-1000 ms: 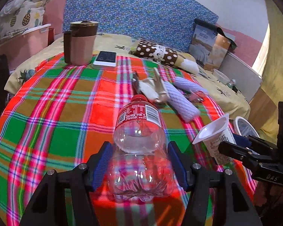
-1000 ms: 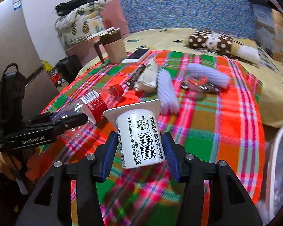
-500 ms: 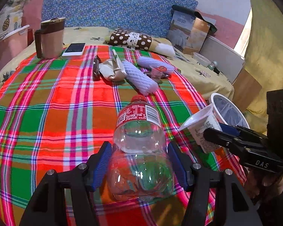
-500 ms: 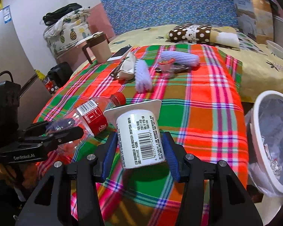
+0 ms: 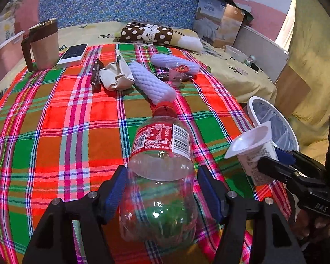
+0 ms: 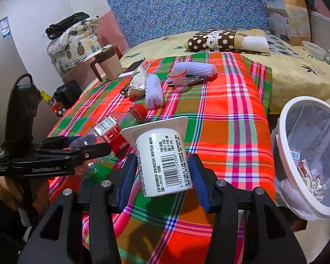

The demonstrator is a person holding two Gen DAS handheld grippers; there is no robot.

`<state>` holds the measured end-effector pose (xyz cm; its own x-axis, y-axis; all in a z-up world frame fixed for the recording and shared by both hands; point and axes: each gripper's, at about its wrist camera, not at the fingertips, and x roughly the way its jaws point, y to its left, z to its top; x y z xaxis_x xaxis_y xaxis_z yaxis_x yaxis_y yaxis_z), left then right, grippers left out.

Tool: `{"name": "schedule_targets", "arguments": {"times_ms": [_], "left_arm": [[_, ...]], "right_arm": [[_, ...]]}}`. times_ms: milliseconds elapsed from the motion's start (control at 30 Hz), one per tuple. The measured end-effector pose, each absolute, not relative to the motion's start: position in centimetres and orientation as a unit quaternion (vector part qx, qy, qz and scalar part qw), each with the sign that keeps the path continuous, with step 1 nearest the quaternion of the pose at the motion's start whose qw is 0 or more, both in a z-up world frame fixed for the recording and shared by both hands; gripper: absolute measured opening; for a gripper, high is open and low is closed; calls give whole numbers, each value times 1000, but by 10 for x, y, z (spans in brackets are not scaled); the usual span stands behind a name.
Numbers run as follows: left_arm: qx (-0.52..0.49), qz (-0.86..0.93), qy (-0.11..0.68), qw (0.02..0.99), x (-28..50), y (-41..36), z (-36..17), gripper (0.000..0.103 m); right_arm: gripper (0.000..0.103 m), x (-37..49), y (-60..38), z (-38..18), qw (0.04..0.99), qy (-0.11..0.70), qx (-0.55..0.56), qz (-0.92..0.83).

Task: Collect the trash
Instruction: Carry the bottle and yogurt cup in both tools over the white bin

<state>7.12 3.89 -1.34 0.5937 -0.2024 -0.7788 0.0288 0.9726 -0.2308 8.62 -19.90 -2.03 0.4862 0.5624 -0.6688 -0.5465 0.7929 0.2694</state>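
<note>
The left gripper (image 5: 161, 189) has its blue pads either side of a clear plastic cola bottle with a red label (image 5: 160, 154), its jaws easing apart, red cap pointing to 12 o'clock over the plaid cloth (image 5: 55, 132). The right gripper (image 6: 162, 173) clamps a white yoghurt cup (image 6: 162, 160). At 3 o'clock stands a white-rimmed bin with a clear liner (image 6: 286, 154).

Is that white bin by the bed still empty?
No, the white bin already holds scraps of paper and wrappers in its liner.

Bin (image 6: 285, 136) mouth open beside plaid cloth (image 6: 226, 118); trash cluster (image 5: 147, 77) farther back.
</note>
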Motion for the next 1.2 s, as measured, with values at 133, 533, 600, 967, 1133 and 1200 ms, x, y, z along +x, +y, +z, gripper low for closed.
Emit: {"name": "schedule_targets", "arguments": {"times_ms": [133, 533, 600, 967, 1133, 1200], "left_arm": [[-94, -69, 432, 894, 70, 33, -11, 62], [-83, -119, 398, 906, 75, -12, 9, 62], [-80, -132, 395, 905, 79, -21, 12, 62], [-57, -208, 383, 898, 109, -94, 20, 62], [-48, -238, 380, 892, 125, -126, 20, 62], [-45, -247, 381, 890, 129, -137, 19, 62]], "right_arm": [[51, 87, -208, -17, 867, 386, 19, 314], [51, 88, -238, -10, 884, 372, 37, 281], [51, 89, -246, -9, 888, 369, 38, 271], [51, 93, -310, -3, 914, 357, 61, 184], [51, 93, -336, -3, 920, 357, 72, 142], [51, 94, -344, -4, 922, 358, 77, 130]]}}
